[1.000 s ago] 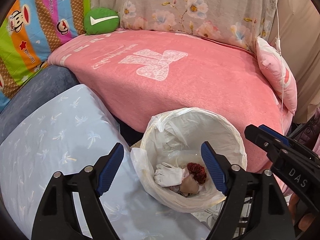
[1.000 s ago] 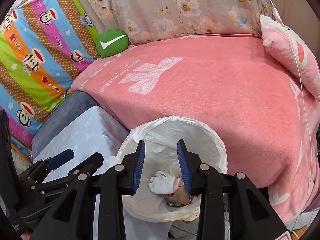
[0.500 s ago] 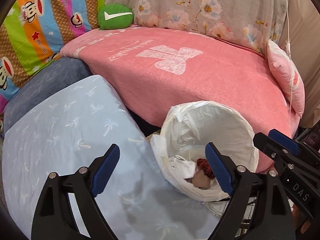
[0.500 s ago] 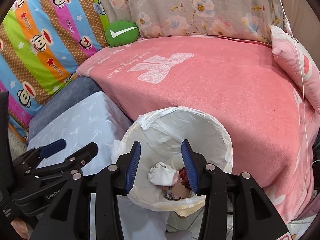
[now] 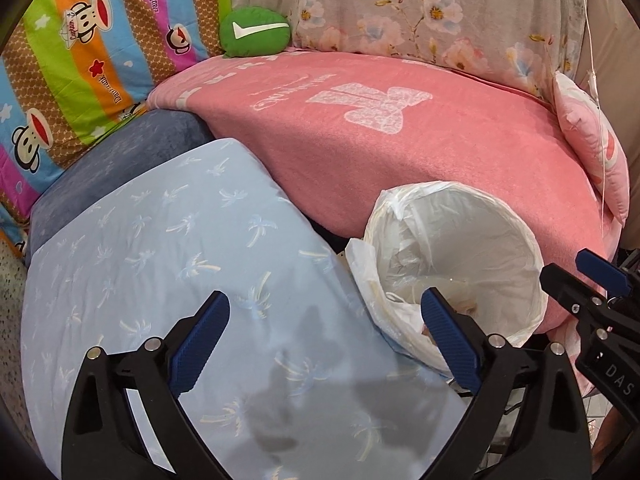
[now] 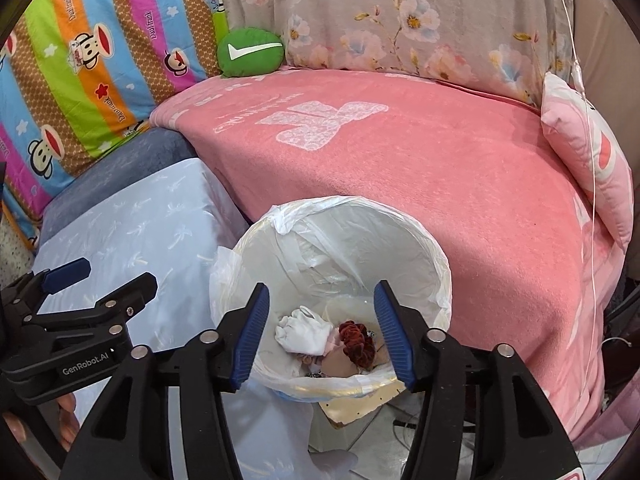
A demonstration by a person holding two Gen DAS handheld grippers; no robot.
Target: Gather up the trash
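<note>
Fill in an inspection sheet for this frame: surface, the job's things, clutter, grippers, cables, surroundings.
Surface: pink blanket over the bed, nothing loose seen on it; light blue pillow beside it.
Job's things: bin lined with a white bag at the bed's edge; inside, a white crumpled piece, a dark red item and other scraps.
Clutter: green round cushion and pink pillow on the bed.
Grippers: right gripper open and empty above the bin; left gripper open and empty, over the blue pillow and the bin's rim.
Cables: thin white cord hanging down at the right.
Surroundings: striped monkey-print bedding, floral fabric behind.
</note>
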